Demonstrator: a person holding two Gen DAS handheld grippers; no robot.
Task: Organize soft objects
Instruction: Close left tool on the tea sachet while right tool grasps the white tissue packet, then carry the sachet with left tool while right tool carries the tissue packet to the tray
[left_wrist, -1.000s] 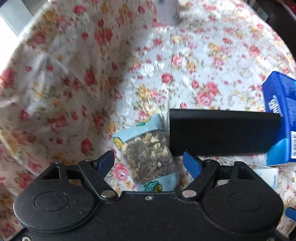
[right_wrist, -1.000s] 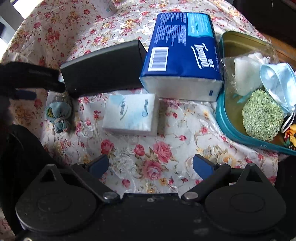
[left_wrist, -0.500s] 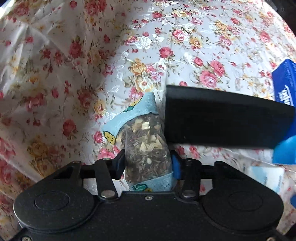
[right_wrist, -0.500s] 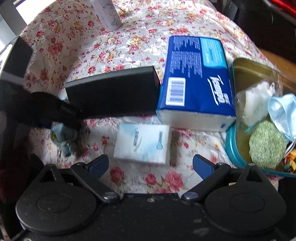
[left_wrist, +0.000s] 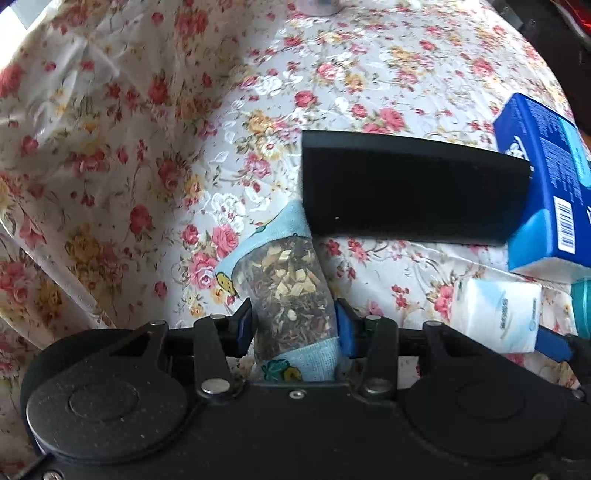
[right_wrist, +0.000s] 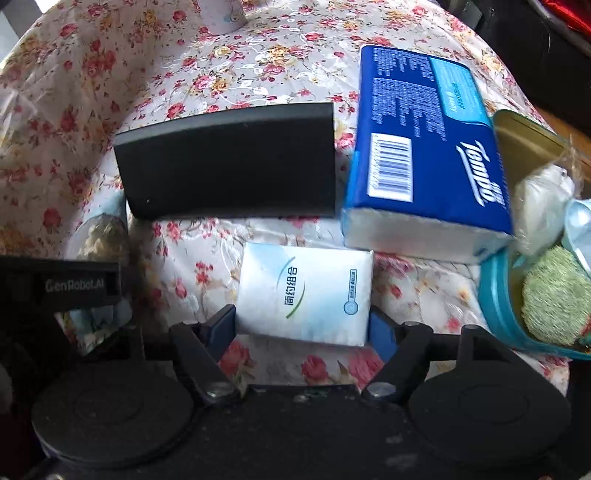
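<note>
We are clamping the left gripper (left_wrist: 293, 326) on the clear plastic sachet of dried herbs with pale blue cloth ends (left_wrist: 286, 291), its blue pads (left_wrist: 342, 328) pressing both sides of the pouch low on its body, probably because the loose filling gives there and the cloth ends would slip. The sachet's far end is touching the near left corner of the flat black rectangular pad (left_wrist: 410, 188).

We are straddling the small white wrapped pack of pocket tissues (right_wrist: 306, 297) with the right gripper (right_wrist: 301, 328). Its fingers (right_wrist: 382, 332) are sitting just beside the pack's two short sides, apart rather than squeezing, as the wrapper shows no dent. We are judging this a grasp about to close. The pack is lying flat on the flowered tablecloth (right_wrist: 166, 66), near its front edge, which offers the narrow sides to the tool.

Beyond it, the black pad is lying crosswise, and the large blue soft pack of Tempo tissues (right_wrist: 428, 144) is resting to its right, leaning against the teal-rimmed tin tray (right_wrist: 496, 295) at the right edge. The tray is holding a green knitted scrubber (right_wrist: 554, 299) and a clear bag of white cotton (right_wrist: 543, 203), so we are taking it as the likely place for the soft things. At the far edge a pale patterned cup (right_wrist: 221, 14) is standing.
</note>
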